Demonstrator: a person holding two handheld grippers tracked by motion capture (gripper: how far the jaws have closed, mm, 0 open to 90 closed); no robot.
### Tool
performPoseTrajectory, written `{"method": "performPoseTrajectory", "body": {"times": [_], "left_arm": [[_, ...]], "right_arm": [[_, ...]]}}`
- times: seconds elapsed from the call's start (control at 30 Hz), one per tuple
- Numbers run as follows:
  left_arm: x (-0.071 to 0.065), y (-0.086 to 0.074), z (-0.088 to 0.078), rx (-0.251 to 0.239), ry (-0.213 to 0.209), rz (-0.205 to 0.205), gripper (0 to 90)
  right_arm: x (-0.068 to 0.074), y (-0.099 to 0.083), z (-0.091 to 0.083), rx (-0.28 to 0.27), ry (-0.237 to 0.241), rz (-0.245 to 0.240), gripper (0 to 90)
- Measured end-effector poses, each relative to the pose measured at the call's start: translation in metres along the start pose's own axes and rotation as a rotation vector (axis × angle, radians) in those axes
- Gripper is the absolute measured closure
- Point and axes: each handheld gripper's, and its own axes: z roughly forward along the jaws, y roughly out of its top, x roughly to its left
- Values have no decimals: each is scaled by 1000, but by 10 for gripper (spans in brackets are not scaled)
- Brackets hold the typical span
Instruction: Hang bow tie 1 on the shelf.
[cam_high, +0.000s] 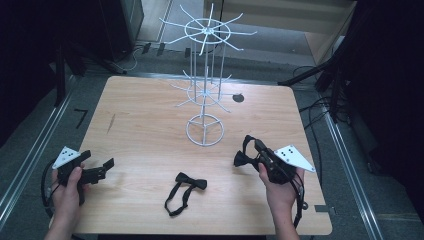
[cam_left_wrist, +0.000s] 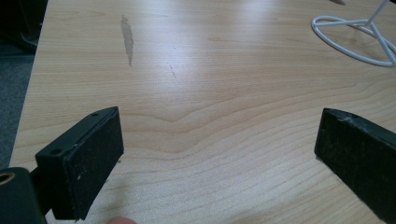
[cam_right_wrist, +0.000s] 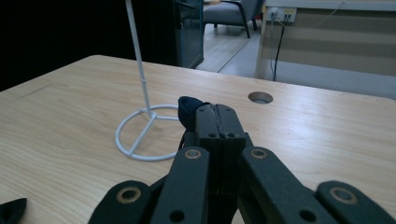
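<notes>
A: Starting at the left, the left hand-held gripper (cam_high: 107, 164) rests low over the tabletop (cam_high: 140, 125) with its jaws spread wide and nothing between them; in the left gripper view bare wood lies between the two pads (cam_left_wrist: 88, 158). It has no part in the step yet.

B: Ahead and to its right lies a second bow tie (cam_high: 187, 189), flat on the tabletop with its strap looped toward the person. It sits between the two hand-held grippers, clear of both.

A: Beyond that one stands the white wire rack (cam_high: 205, 90), its ring base (cam_right_wrist: 140, 133) just ahead of the right hand-held gripper (cam_high: 252, 150). That gripper is clamped tight on a black bow tie (cam_high: 244, 156), which hangs off its tip above the tabletop; in the right gripper view a dark fold of it (cam_right_wrist: 187, 109) peeks past the closed jaws.

B: So the step in hand looks like carrying that bow tie to a rack hook. To do it well, the person should probably lift until the strap loop hangs open, approach an arm's tip from outside, and thread the loop over the hook end before letting go.

A: And keep the grip firm until the loop is seated; the rack looks light, so a sideways nudge could tip or spin it.
</notes>
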Motion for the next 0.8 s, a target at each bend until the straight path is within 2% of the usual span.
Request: {"method": "performPoseTrajectory", "body": {"times": [0.47,0.8], "left_arm": [[0,0,0,-4,0,-4,16],[0,0,0,-4,-1,-6,16]], "right_arm": [[16,11,5,-16,49,-22,900],[23,20,8,-31,57,-38,900]]}}
